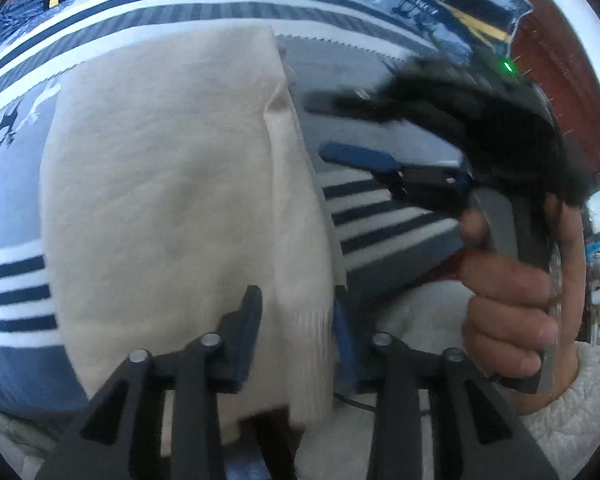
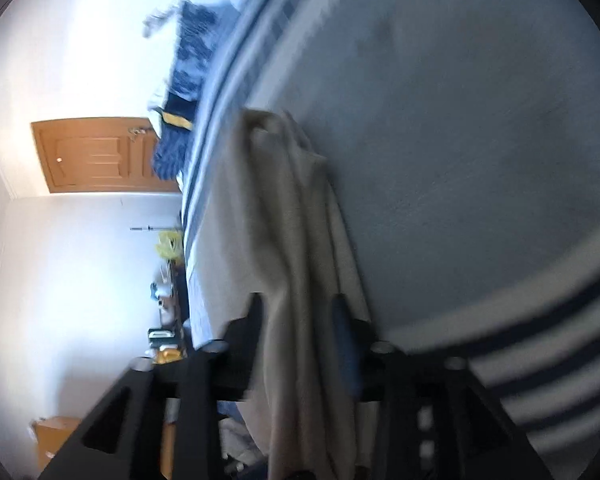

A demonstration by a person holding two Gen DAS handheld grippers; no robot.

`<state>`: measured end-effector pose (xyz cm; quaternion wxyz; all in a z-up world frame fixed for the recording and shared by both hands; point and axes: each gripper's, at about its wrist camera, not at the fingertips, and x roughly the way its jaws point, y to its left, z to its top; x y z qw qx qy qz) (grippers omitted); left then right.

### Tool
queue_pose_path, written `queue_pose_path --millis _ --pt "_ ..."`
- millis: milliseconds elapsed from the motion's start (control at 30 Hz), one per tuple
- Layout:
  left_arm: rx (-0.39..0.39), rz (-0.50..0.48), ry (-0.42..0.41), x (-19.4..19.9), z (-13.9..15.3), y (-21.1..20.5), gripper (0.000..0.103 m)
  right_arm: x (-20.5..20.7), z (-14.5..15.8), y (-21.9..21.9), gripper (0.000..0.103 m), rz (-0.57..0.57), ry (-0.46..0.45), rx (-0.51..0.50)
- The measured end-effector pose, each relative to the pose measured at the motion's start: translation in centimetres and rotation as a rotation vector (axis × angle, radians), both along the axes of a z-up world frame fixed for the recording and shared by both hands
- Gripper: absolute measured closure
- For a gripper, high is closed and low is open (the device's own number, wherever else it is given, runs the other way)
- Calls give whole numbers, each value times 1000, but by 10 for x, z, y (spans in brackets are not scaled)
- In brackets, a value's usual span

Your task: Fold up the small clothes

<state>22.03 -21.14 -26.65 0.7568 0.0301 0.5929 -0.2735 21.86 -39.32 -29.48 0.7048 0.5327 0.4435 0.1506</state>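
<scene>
- Item: cream garment, a small piece of clothing, lying on the bed over a blue-and-white striped blanket; it is looking already doubled over, with a fold line running down its right side.
- Step in hand, by my judgement: a fold is just being laid down and both tools are letting the cloth go.
- Left tool: pointing steeply down at the near edge of the garment; its jaws are standing partly open with the cream cloth lying between them, and the pads are not looking pressed on it.
- Right tool: seen from the left one as a blurred black shape beside the garment's right edge, a person's hand wrapping its handle, a fuzzy white sleeve below.
- Right tool, own view: rolled well onto its side, jaws partly open; a bunched strip of the cream garment is passing between them, seemingly loose.
- Next move, as I judge it: drawing both tools clear without dragging the cloth, then taking hold again for the next fold or smoothing.
- Risk: a snagged edge pulling the fold open.
</scene>
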Motion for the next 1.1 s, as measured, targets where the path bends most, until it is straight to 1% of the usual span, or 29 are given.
queue_pose_path --millis 33,67,133,167,200,267,333,400,433,467,500,533,567,600,633,700,767,800,833,867,900,933,967,1000,1100 --pt "-11 6 -8 -4 6 9 64 -8 6 3 54 6 -8 -6" --pt "-28 21 -24 -8 12 24 58 -19 12 6 54 9 -17 -16" --pt "-29 69 -61 -14 21 45 49 -43 21 14 54 -11 -38 -45" --pt "-19 113 -80 -15 23 64 49 -58 24 22 54 -20 -38 -71" --pt "-23 141 -81 -16 22 76 49 -69 24 26 54 -24 -35 -90" --pt "-47 203 -61 -13 19 104 49 -85 25 41 54 -8 -33 -140" --pt "-17 251 -60 -9 15 122 49 -93 29 59 54 38 -44 -193" --pt "-14 291 -49 -10 10 137 49 -96 34 75 54 87 -55 -270" --pt "-10 307 -34 -10 5 143 49 -97 33 82 54 102 -50 -313" --pt "-7 324 -22 -11 1 150 49 -95 33 88 54 111 -38 -376" --pt "-9 331 -13 -12 -1 155 49 -94 31 91 62 112 -20 -438" --pt "-15 337 -3 -15 -5 158 49 -94 30 92 91 109 -1 -481" --pt "-17 343 5 -17 -7 159 49 -95 26 88 95 90 31 -481" --pt "-17 345 12 -18 -10 160 49 -100 28 84 95 71 36 -461" --pt "-19 340 15 -20 -11 163 49 -104 29 80 98 50 31 -447" --pt "-5 327 11 -19 -17 159 49 -107 29 77 98 33 53 -487" --pt "8 321 13 -16 -22 155 49 -110 15 76 97 51 120 -487" --pt "4 321 23 -15 -24 155 49 -108 5 70 96 42 171 -487" --pt "-6 322 30 -14 -25 155 49 -108 -1 66 91 23 209 -494" --pt "-18 325 34 -13 -24 155 49 -112 -1 61 90 6 202 -481" --pt "-30 328 36 -11 -23 155 48 -117 2 57 78 -4 165 -446" --pt "-39 328 38 -9 -23 156 45 -121 6 52 55 -15 138 -423" --pt "-45 329 41 -7 -23 155 40 -126 8 49 45 -29 123 -418" --pt "-52 329 49 -4 -25 155 37 -131 10 45 35 -49 102 -406" --pt "-55 336 84 7 -35 152 37 -134 8 41 35 -38 71 -365"
